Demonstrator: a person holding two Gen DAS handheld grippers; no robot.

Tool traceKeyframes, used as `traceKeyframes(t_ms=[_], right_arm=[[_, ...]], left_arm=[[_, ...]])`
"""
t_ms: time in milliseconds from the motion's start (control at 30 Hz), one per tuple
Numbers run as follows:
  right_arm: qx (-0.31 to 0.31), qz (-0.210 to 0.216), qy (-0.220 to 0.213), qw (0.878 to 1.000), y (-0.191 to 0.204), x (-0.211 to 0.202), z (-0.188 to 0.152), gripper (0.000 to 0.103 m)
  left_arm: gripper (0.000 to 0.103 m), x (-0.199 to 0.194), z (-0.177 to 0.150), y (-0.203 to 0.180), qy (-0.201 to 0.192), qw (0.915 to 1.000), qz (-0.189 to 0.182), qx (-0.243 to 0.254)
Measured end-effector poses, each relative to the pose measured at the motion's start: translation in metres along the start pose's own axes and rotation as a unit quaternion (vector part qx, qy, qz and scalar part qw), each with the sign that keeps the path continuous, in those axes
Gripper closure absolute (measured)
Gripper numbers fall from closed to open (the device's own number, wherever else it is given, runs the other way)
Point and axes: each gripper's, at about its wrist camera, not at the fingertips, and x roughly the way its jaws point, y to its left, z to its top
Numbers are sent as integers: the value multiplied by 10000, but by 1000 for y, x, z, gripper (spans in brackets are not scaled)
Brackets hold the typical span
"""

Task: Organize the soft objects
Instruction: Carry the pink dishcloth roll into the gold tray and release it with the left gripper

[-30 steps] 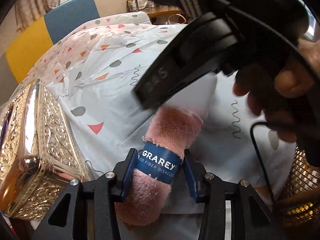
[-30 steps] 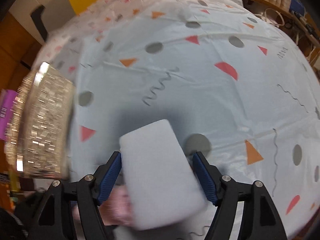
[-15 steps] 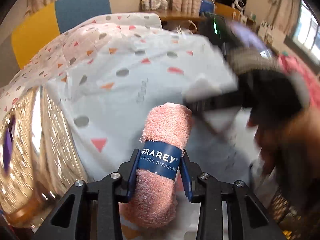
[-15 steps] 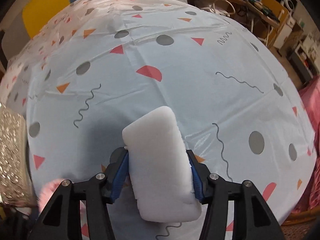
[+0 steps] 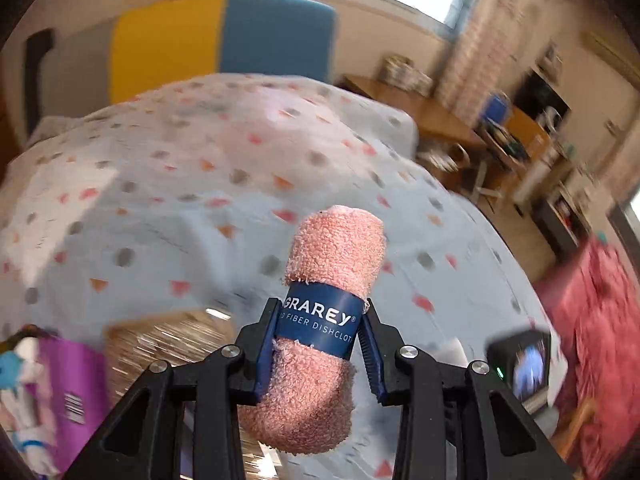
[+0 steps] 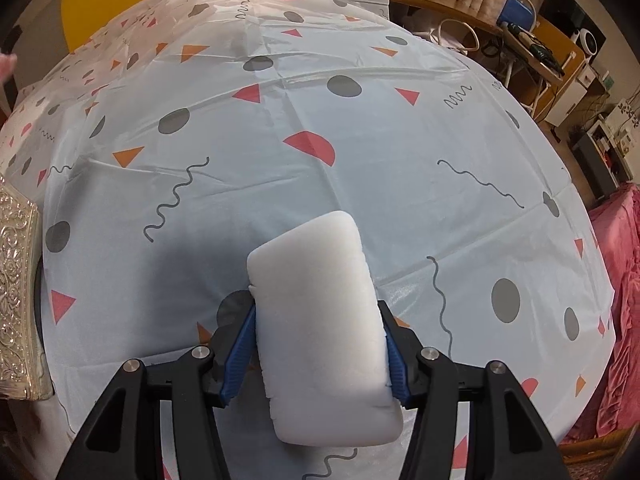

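My left gripper (image 5: 320, 312) is shut on a rolled pink dishcloth (image 5: 336, 248), with the pads pressing on its blue paper band. The roll hangs in the air well above the patterned tablecloth (image 5: 200, 208). In the right wrist view, my right gripper (image 6: 316, 320) is shut on a white rectangular sponge (image 6: 312, 264). Its blue pads squeeze the sponge's long sides just above the tablecloth (image 6: 320, 120). The sponge's far end sticks out past the fingertips.
An ornate gold box (image 6: 16, 280) stands at the table's left edge and shows blurred below the cloth (image 5: 168, 344). A purple packet (image 5: 68, 392) lies beside it. Pink fabric (image 6: 616, 280) hangs off the right side. Yellow and blue chairs (image 5: 272, 36) stand behind the table.
My left gripper closed on the pink roll and lifted it off the table, rolling as it rose. My right gripper's jaws closed onto the white sponge and stayed almost in place.
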Motion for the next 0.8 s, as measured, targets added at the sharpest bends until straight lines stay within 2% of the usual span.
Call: traceKeyframes(t_ms=[67, 233, 400, 600, 800], right_arm=[[-12, -15, -10, 10000, 4, 1, 0, 46], [-51, -72, -35, 10000, 1, -2, -1, 46], [-211, -184, -113, 9995, 8, -5, -3, 47], [-468, -362, -253, 9979, 16, -8, -6, 47], [-657, -535, -362, 9957, 20, -10, -8, 48]], left_arm=[[65, -4, 12, 25, -106, 9996, 159, -193], [65, -50, 17, 97, -513, 9954, 544, -603], [65, -95, -8, 178, -807, 9869, 841, -1117], [65, -140, -83, 270, -809, 9722, 1367, -1720], [65, -178, -177, 347, -782, 9467, 1757, -2584]])
